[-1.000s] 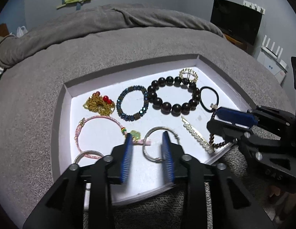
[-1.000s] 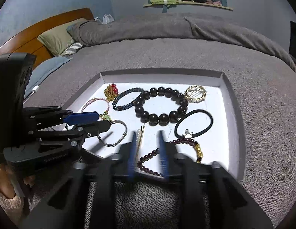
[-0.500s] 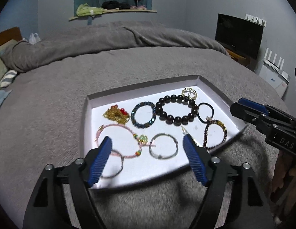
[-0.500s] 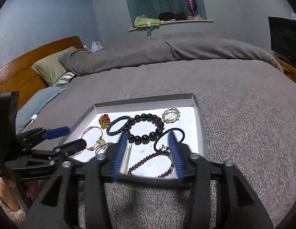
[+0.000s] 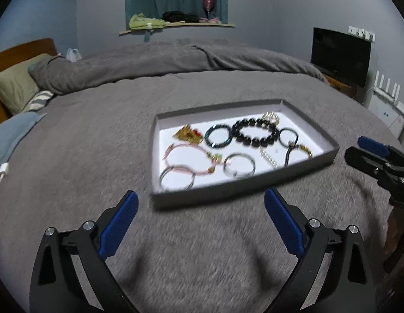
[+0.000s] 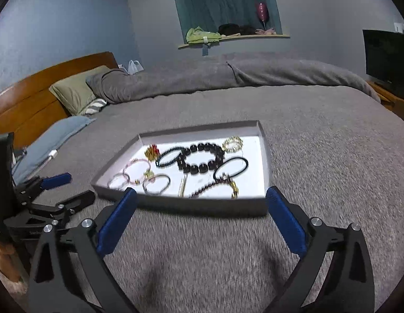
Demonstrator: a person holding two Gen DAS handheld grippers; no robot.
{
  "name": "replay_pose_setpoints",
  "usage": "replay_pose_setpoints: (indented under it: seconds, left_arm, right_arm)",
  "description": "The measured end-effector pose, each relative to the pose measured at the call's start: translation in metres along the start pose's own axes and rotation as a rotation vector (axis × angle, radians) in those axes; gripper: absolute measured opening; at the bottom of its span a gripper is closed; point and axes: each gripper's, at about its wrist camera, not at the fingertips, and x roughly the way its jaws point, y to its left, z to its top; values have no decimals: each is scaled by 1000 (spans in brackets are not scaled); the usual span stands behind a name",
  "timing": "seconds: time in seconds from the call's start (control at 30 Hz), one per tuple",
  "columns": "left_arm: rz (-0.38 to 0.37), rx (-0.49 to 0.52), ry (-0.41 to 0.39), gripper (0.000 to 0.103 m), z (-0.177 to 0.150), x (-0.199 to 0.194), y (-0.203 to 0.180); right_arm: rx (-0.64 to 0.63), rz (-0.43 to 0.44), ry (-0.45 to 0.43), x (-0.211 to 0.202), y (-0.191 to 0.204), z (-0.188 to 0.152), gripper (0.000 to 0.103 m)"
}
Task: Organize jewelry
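A shallow grey tray (image 5: 243,187) with a white floor lies on the grey bed cover; it also shows in the right wrist view (image 6: 202,204). In it lie several pieces: a black bead bracelet (image 5: 255,133), a dark blue bead bracelet (image 5: 218,137), a gold and red piece (image 5: 187,134), a pink cord bracelet (image 5: 186,156), silver bangles (image 5: 239,164), a black hair tie (image 5: 288,135), a pearl clip (image 5: 269,158). My left gripper (image 5: 200,217) is wide open and empty, in front of the tray. My right gripper (image 6: 202,215) is wide open and empty, also short of the tray.
The bed cover (image 5: 97,130) spreads all round the tray. Pillows (image 6: 74,94) and a wooden headboard (image 6: 32,104) are at the left. A television (image 5: 341,54) stands at the right. A window ledge (image 5: 175,26) holds clothes at the back.
Both grippers have pulled back from over the tray and opened wide. The tray now lies farther off in both views.
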Motion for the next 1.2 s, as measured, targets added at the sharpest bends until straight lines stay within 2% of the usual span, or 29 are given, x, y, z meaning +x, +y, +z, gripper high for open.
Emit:
replay_pose_setpoints:
  seconds: [0.2, 0.3, 0.5, 0.63, 0.8, 1.2]
  left_arm:
    - [-3, -14, 24, 97, -18, -6, 6]
    - [31, -16, 23, 97, -19, 0, 7]
    - [25, -53, 10, 97, -18, 7, 7]
    - [67, -38, -16, 97, -19, 8, 3]
    - [83, -14, -35, 97, -19, 6, 0]
    - [76, -4, -23, 97, -21, 8, -2]
  right_arm:
    - [17, -33, 26, -7, -4, -18, 97]
    - [42, -36, 39, -5, -7, -25, 97]
    - [11, -74, 20, 2, 2, -25, 97]
    - [3, -92, 5, 0, 3, -26, 98]
    - [3, -98, 4, 1, 3, -26, 98]
    - [5, -106, 5, 1, 1, -26, 98]
